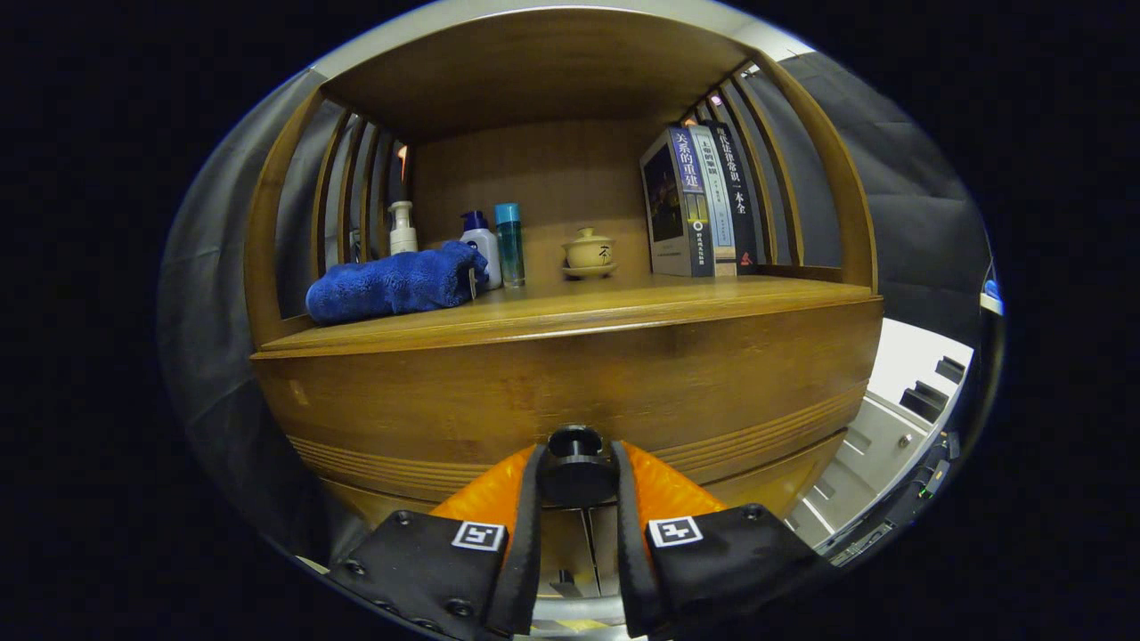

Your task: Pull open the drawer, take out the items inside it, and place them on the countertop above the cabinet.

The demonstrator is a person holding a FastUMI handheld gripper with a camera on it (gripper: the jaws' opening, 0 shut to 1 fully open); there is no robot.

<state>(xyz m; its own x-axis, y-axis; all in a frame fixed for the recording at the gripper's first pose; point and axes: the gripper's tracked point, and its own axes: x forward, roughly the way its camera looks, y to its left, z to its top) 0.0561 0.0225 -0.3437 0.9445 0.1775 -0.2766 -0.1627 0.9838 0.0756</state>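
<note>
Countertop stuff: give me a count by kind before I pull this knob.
Bottles: 3, one, two, three
Books: 3, one, two, three
Towel: 1
Lidded cup: 1
Total: 8
Hand-held gripper is shut on the drawer knob.

towel (pixel 392 283) left of books (pixel 699 203), on countertop (pixel 570 312)

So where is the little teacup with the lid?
The lidded teacup sits on the countertop, between the teal bottle and the books, well beyond the fingers.
</note>
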